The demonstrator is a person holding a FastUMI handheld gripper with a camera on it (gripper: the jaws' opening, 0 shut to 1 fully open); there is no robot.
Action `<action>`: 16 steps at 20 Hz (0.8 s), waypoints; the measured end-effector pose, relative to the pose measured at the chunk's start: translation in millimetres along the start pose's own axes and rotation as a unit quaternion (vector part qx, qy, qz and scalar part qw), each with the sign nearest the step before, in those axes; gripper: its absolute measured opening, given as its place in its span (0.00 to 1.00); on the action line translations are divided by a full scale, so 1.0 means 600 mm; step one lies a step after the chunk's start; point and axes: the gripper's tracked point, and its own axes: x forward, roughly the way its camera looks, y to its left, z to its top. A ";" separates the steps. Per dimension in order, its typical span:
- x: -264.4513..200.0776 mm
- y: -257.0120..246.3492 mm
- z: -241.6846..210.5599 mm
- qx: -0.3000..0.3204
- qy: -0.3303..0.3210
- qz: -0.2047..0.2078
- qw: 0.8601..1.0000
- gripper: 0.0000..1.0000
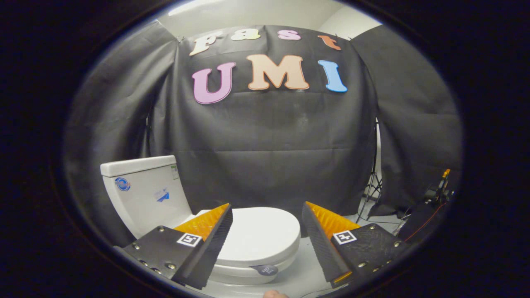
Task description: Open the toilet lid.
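1. Black cloth wall point(265, 136) behind everything, pale floor point(306, 269) below; landmark throughout: toilet point(232, 248).
2. Toilet low and ahead of the gripper point(267, 215), side-on, with tank point(145, 190) at its far left end and bowl reaching toward the gap between the fingers.
3. Toilet lid point(258, 234) flat down on the seat, fully closed; front rim just beyond the fingertips, partly hidden behind the left finger point(211, 244).
4. Fingers spread wide, nothing between them but open air above the lid; right finger point(323, 244) off to the right of the bowl, over the floor. No contact with the lid visible.
5. Progress, judged: nothing done yet. Approach under way at most; left to do: reach the lid's front edge, catch it, swing it up toward the tank.
6. Small dark round sticker point(265, 270) on the bowl's front, under the lid rim.
7. Count: one toilet, one lid, one tank, one gripper with two fingers, two square markers, one per finger.
8. Light stand legs point(370, 190) and some cabled gear point(439, 190) well right of the toilet, near the cloth; too small to count parts.
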 end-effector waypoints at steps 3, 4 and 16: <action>0.000 -0.001 -0.001 0.004 0.002 0.000 1.000 0.99; -0.001 -0.001 0.001 0.005 0.000 0.000 1.000 0.99; 0.012 -0.022 -0.034 0.020 0.034 -0.018 0.999 0.99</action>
